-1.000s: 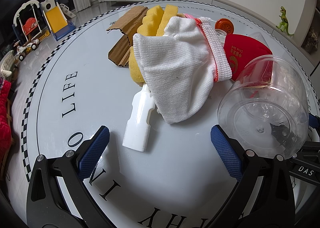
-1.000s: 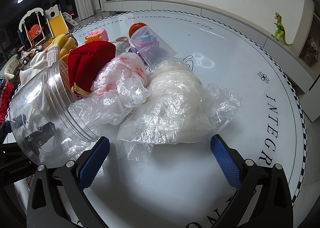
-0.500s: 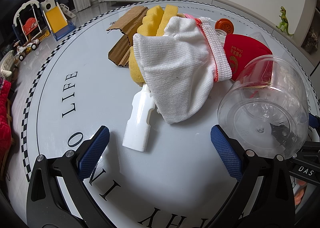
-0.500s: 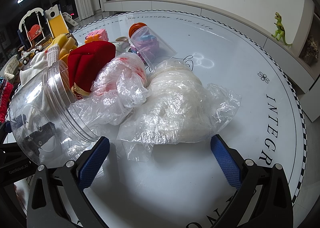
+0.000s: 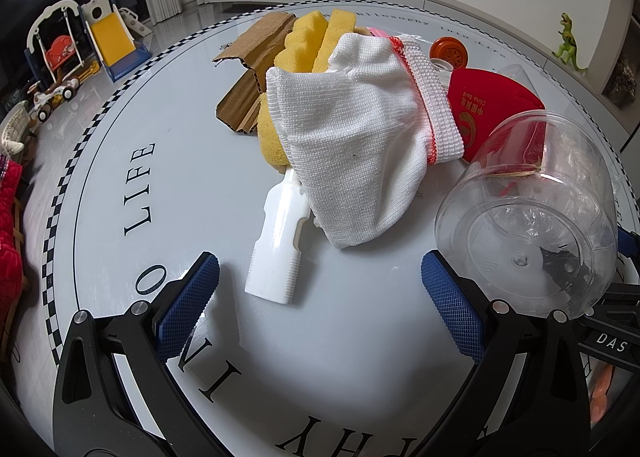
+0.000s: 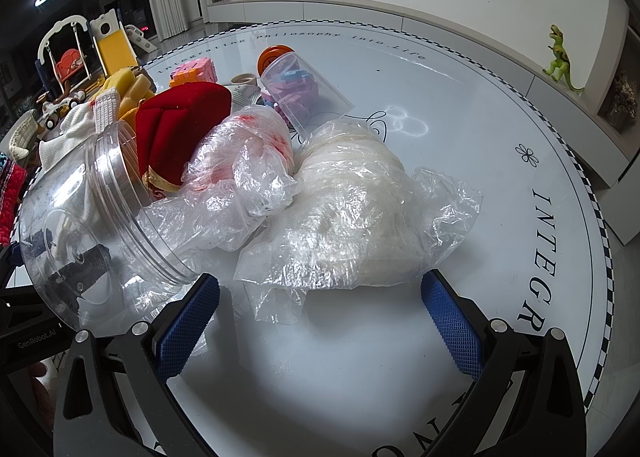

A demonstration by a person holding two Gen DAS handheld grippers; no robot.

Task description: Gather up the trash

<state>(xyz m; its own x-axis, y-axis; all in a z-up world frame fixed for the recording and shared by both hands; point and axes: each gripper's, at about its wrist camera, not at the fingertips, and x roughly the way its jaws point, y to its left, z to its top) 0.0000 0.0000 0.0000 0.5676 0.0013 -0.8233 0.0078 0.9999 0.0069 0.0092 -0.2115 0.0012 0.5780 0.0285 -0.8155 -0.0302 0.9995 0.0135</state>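
- Trash is lying mid-table [image 5: 120,145]: glove [image 5: 352,145] draping over sponges [image 5: 308,41], cardboard [image 5: 256,45] behind, bags [image 6: 344,217] touching the tipped jar [image 6: 100,225].
- My left tongs [image 5: 320,297] are hovering spread, gripping nothing.
- My right tongs [image 6: 320,305] are gaping before the bags, gripping nothing.

Glossy table [image 5: 120,161]; knitted cloth glove [image 5: 352,145]; clear plastic jar [image 5: 532,225]; crinkled plastic bags [image 6: 340,225]; velvety red pouch [image 6: 180,125]; rough corrugated cardboard [image 5: 248,69].

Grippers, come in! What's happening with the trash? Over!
Left gripper open, empty, by the white bottle. Right gripper open, facing the plastic bags. Nothing picked up. Clear jar lies on its side between them.
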